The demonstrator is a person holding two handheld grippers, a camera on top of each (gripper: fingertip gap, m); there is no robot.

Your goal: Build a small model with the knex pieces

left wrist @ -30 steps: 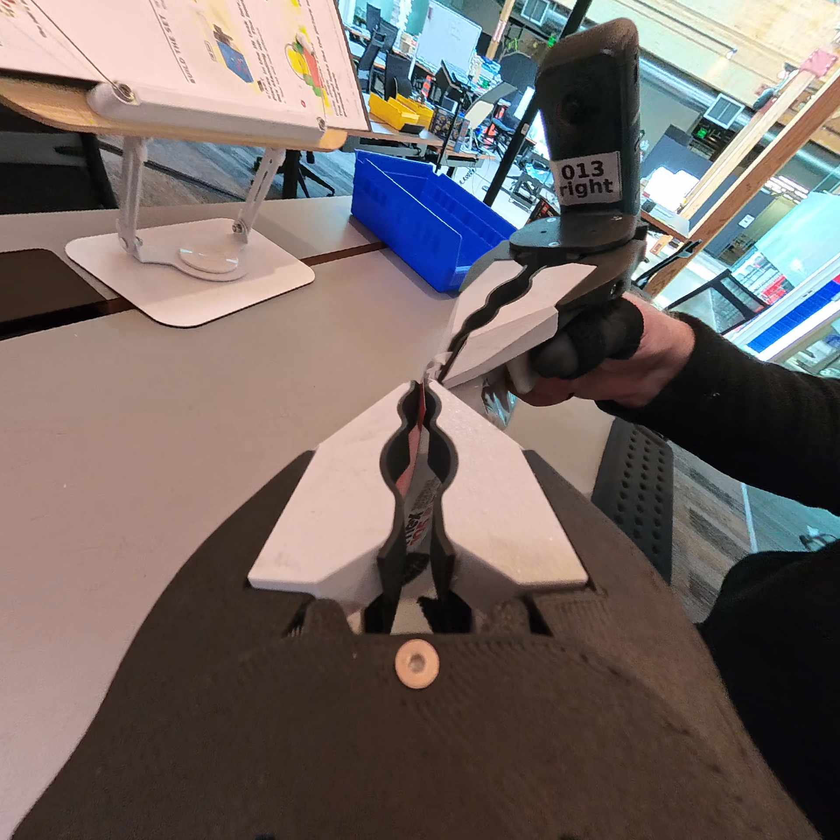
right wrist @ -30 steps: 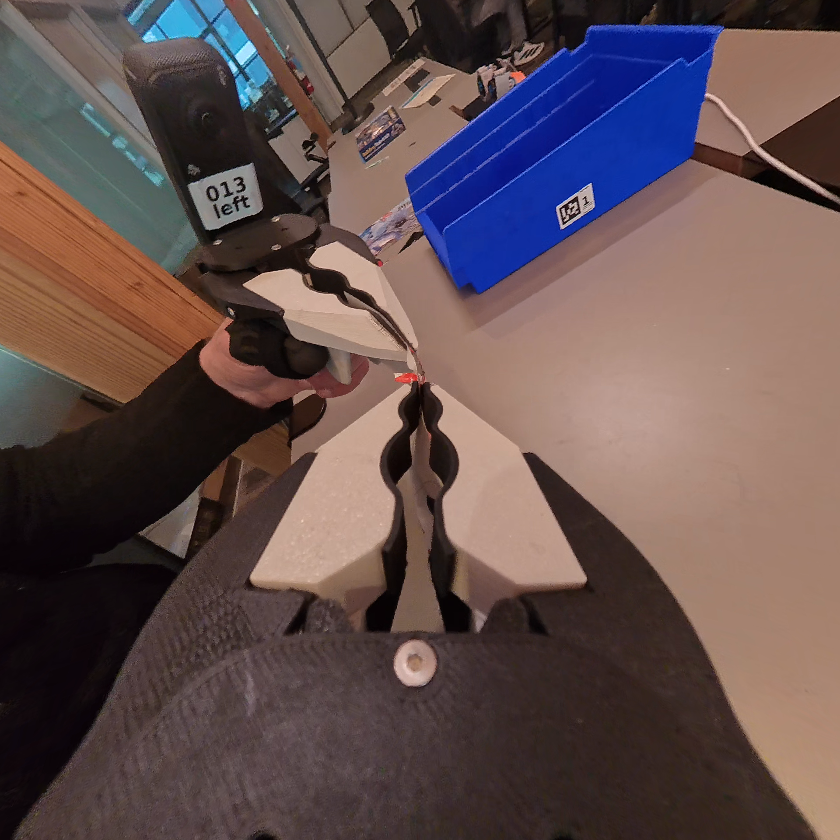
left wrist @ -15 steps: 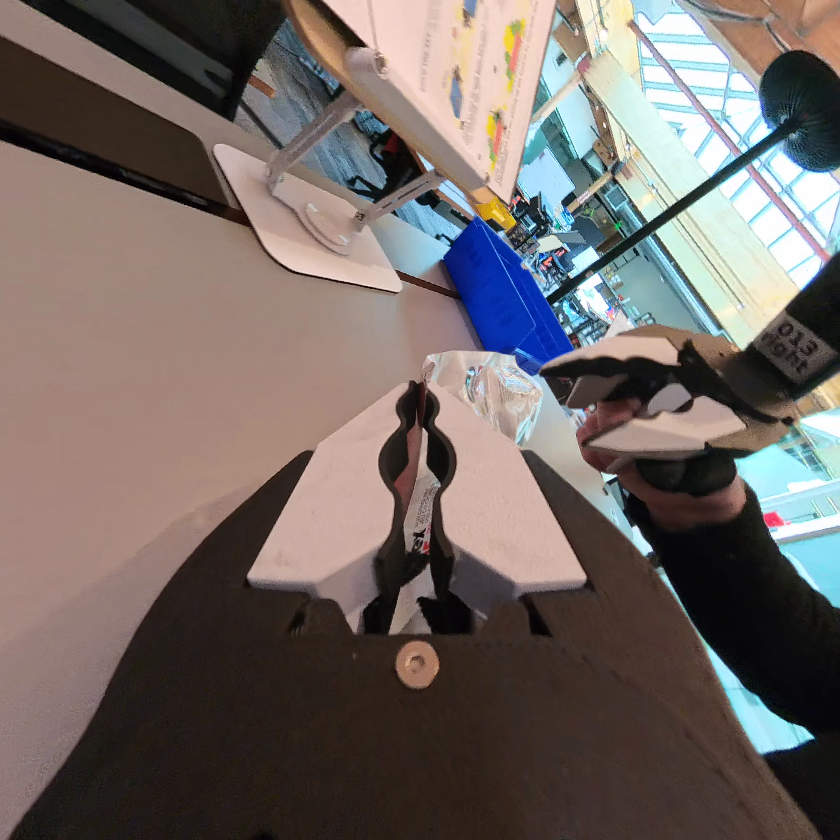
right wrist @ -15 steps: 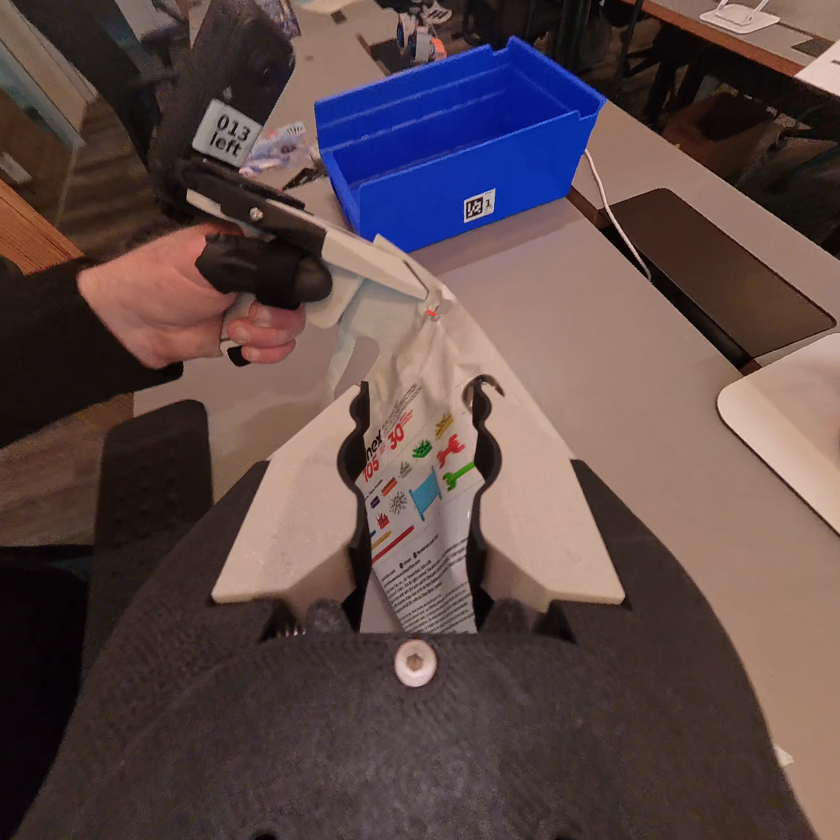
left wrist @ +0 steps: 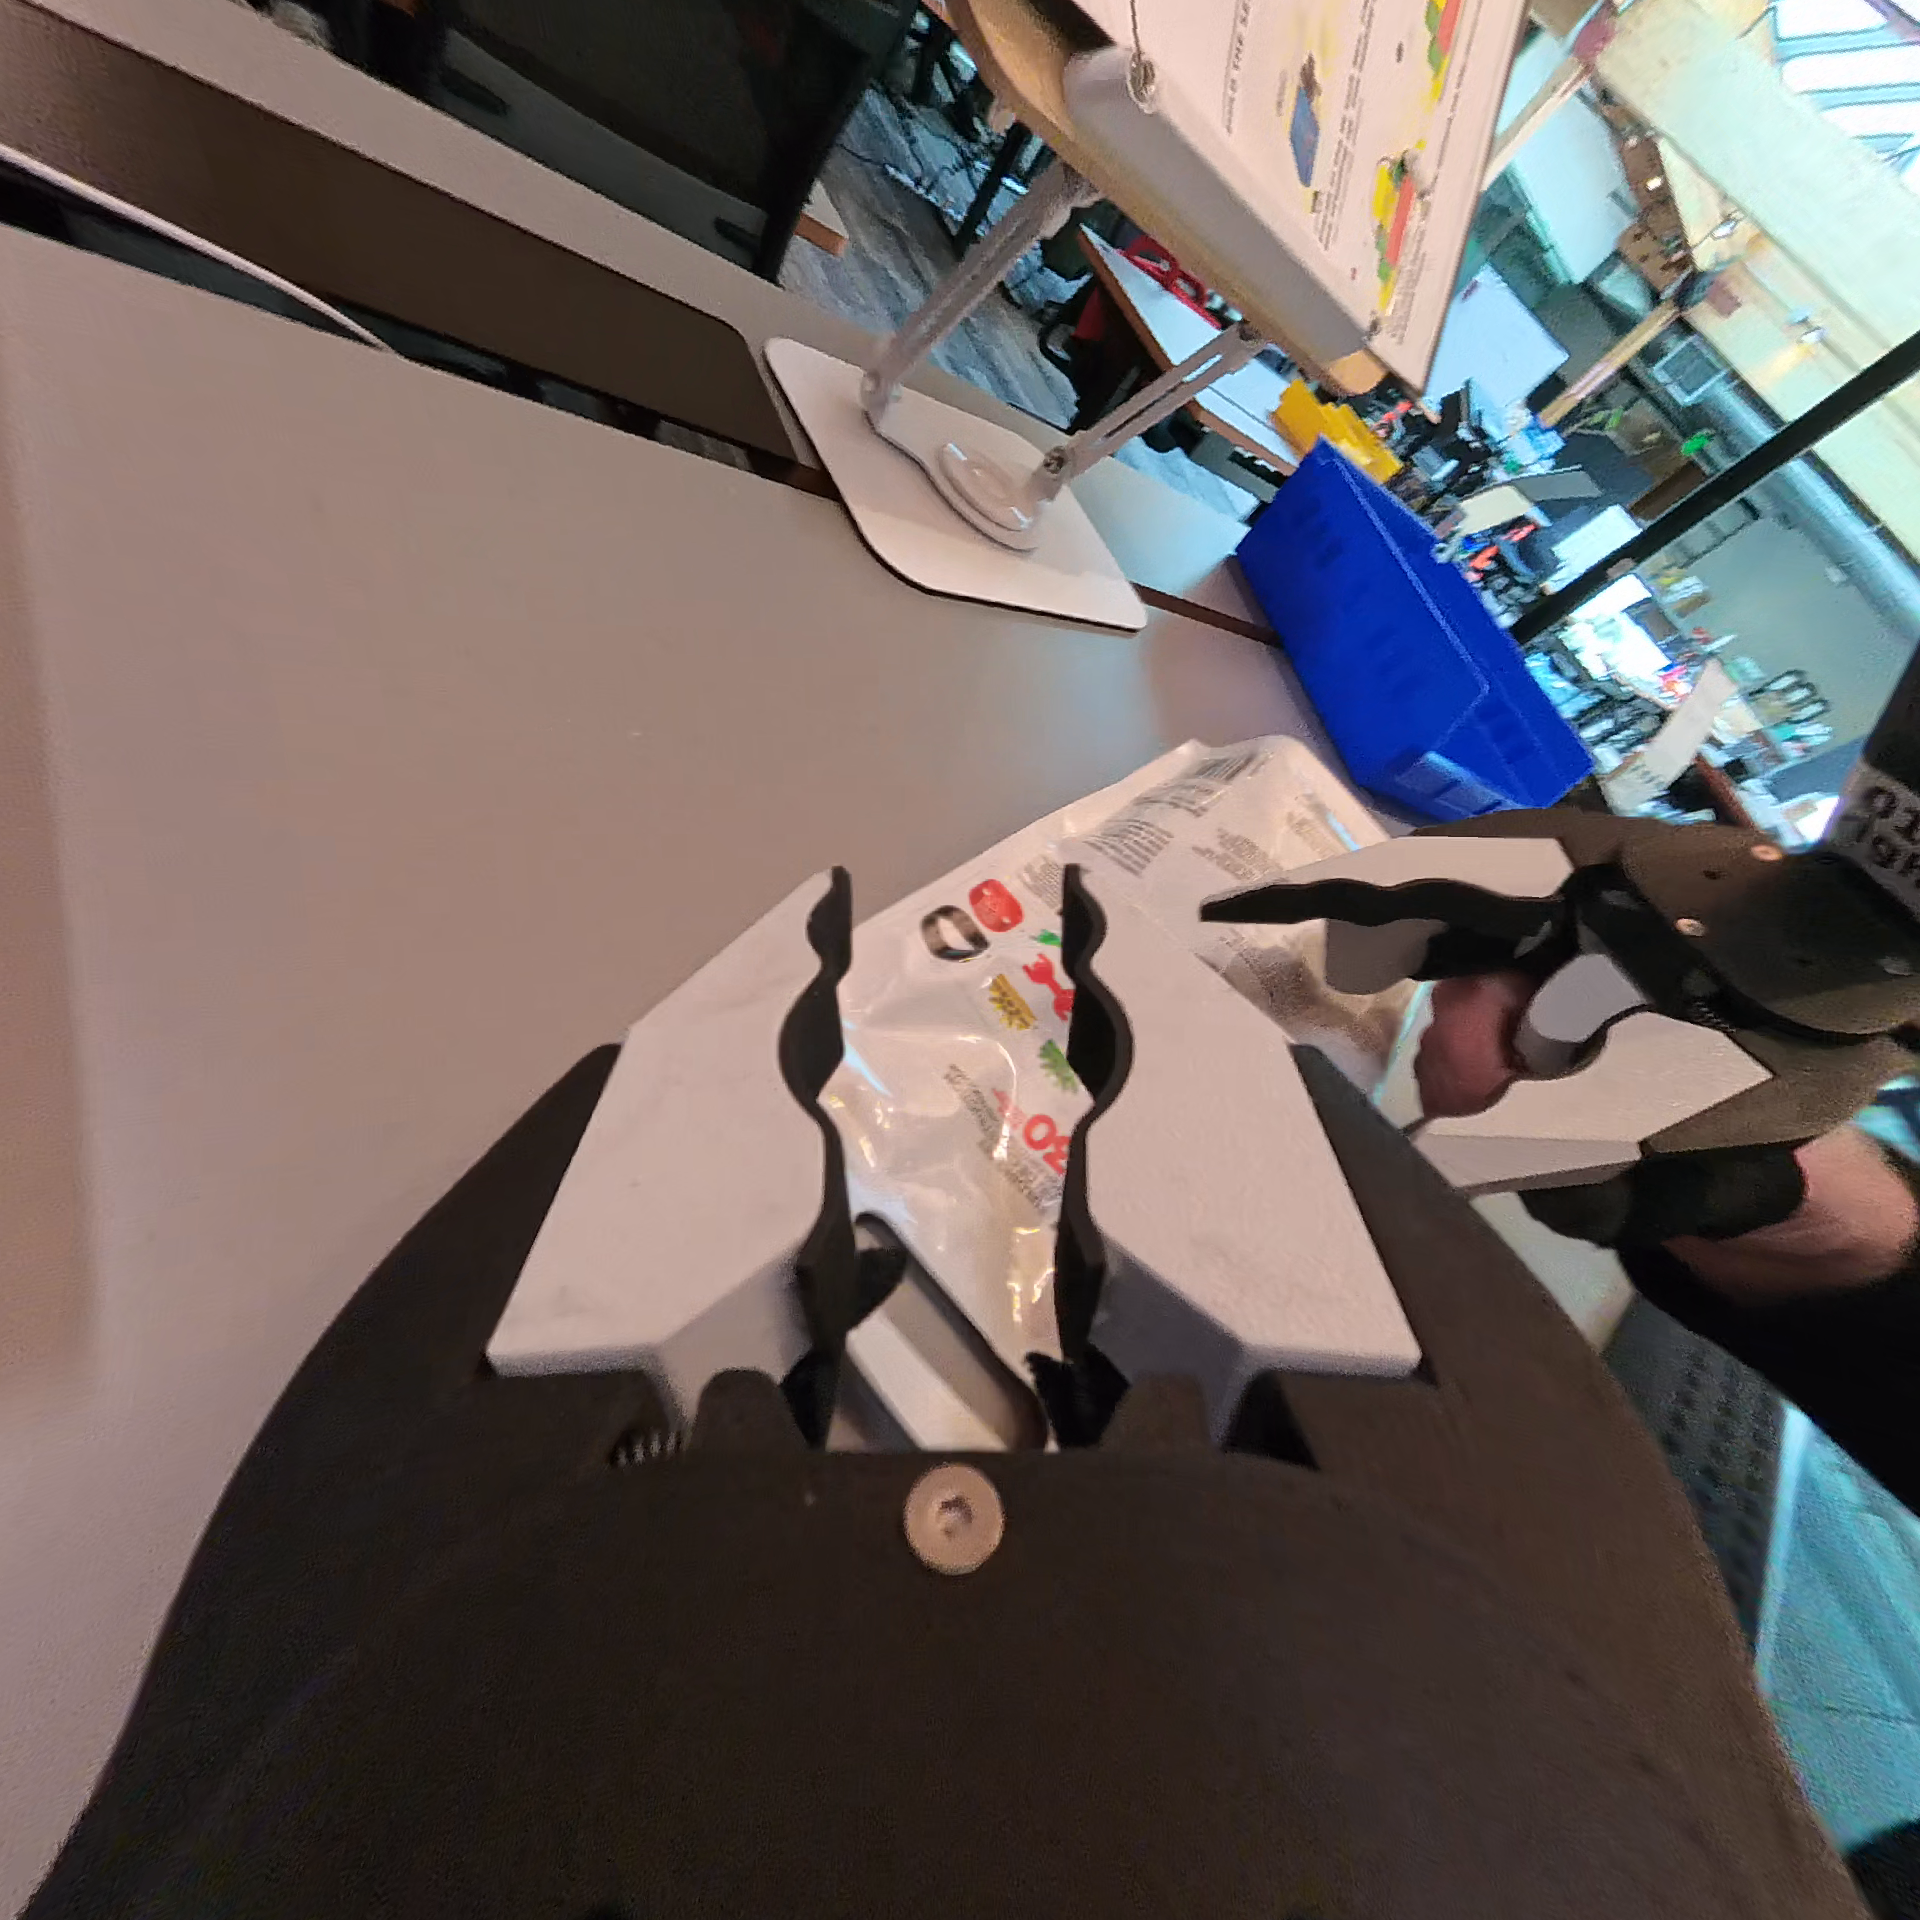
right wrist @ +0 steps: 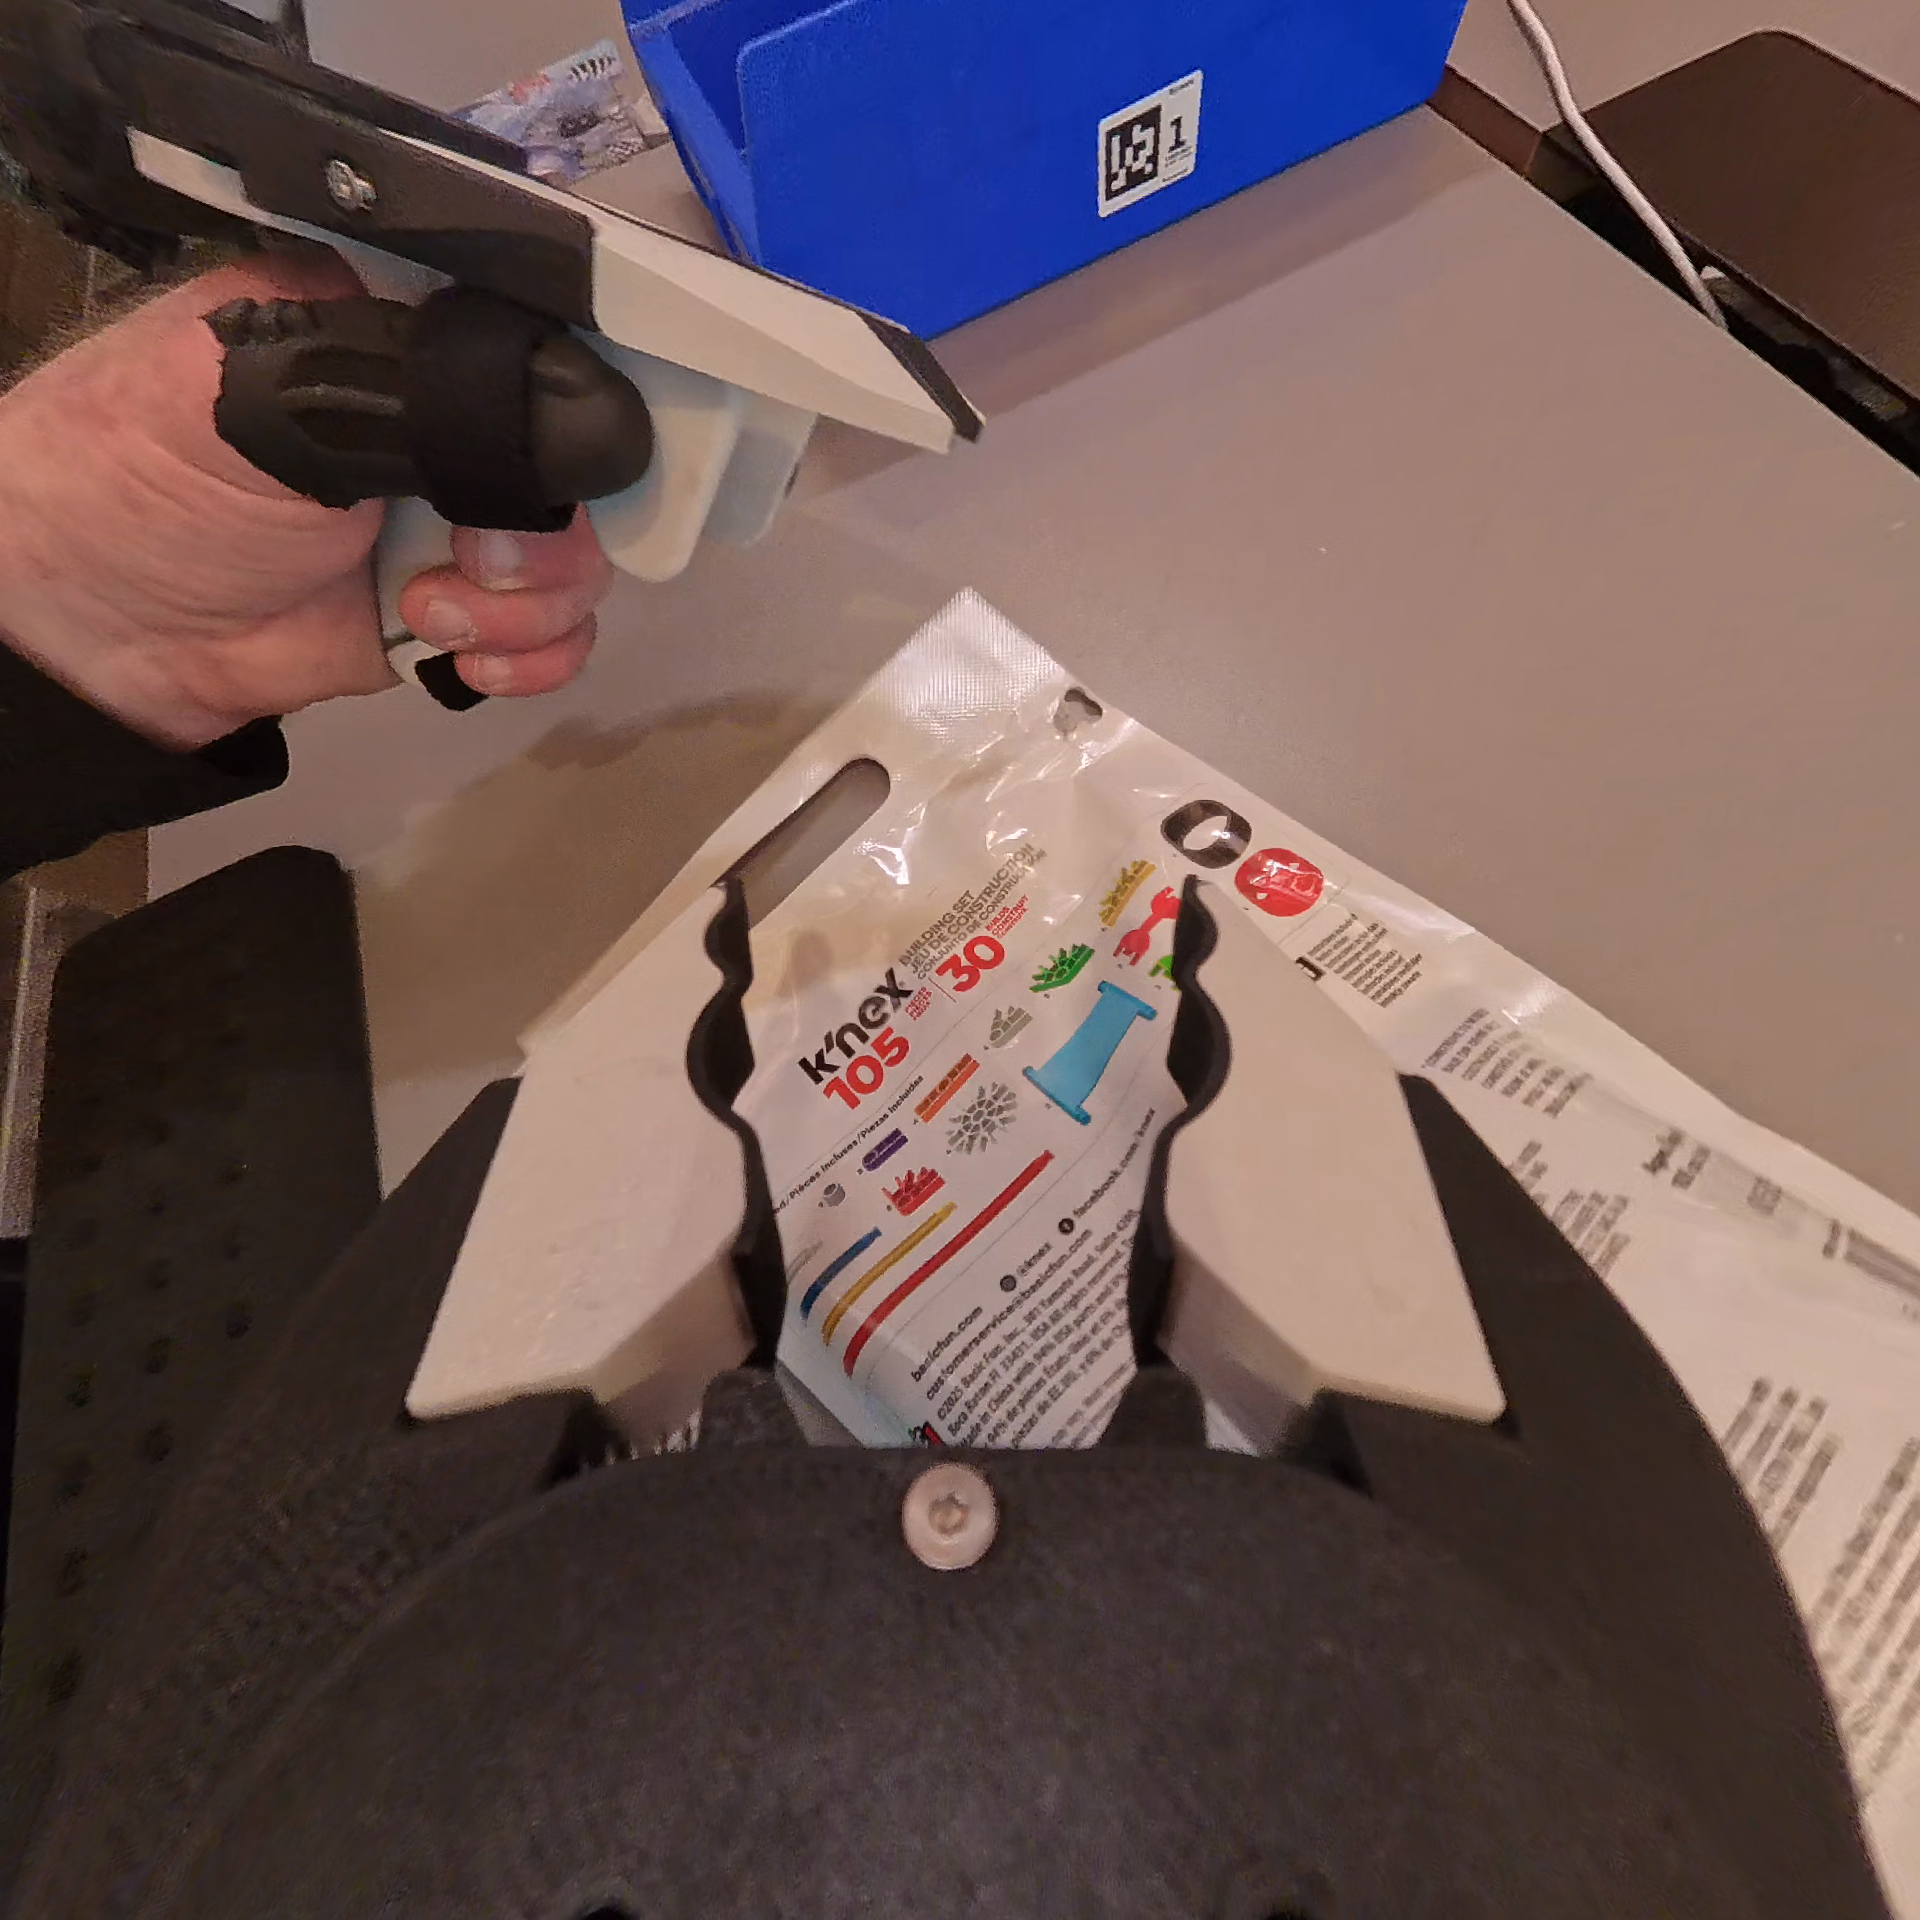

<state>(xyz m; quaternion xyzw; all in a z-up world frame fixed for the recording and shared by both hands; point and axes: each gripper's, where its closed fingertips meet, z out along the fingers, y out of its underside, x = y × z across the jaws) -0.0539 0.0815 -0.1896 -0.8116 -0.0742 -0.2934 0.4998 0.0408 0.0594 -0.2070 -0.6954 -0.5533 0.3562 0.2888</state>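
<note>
The printed plastic bag (right wrist: 966, 1091) now lies on the grey table (right wrist: 1351, 520), seemingly flat. The left gripper (left wrist: 951, 883), clamped on it half a second ago, stands wide and empty, as does the right gripper (right wrist: 956, 904) just above it. Coloured print covers the bag, and a square coded sticker marks the blue bin (right wrist: 935, 156) beyond.

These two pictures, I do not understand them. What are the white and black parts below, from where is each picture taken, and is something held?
Each picture comes from a camera mounted on hand-held tongs, looking along their two white fingers. A person holds one in each hand; no robot.

Left view: the left tongs are open. The right tongs show at the side.

Right view: the right tongs are open too, above a printed plastic bag lying flat on the grey table. Nothing is held. A blue bin stands behind.
</note>
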